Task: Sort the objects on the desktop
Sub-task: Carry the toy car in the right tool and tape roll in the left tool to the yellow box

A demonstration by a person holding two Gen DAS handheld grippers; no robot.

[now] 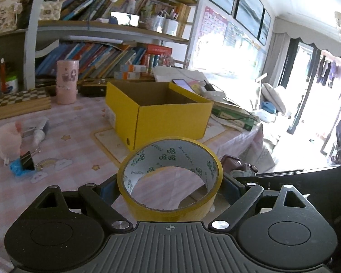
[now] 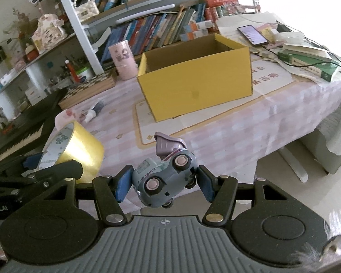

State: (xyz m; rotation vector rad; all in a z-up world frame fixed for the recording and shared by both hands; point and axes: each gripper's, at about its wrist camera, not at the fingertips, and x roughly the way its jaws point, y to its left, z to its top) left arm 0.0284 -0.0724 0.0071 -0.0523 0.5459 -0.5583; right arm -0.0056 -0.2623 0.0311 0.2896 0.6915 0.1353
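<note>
Left claw (image 1: 169, 188) spread wide around yellow tape roll (image 1: 169, 177); right claw (image 2: 163, 185) half-spread, pinching toy truck (image 2: 163, 177).

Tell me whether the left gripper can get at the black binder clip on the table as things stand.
Probably not yet: the left gripper already holds the yellow tape roll between its jaws. The black binder clip lies unobstructed off to the side, so the roll must go first.

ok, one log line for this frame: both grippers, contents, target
left gripper: shut on tape roll | right gripper: shut on toy truck | target: yellow box, open, nothing inside visible
</note>
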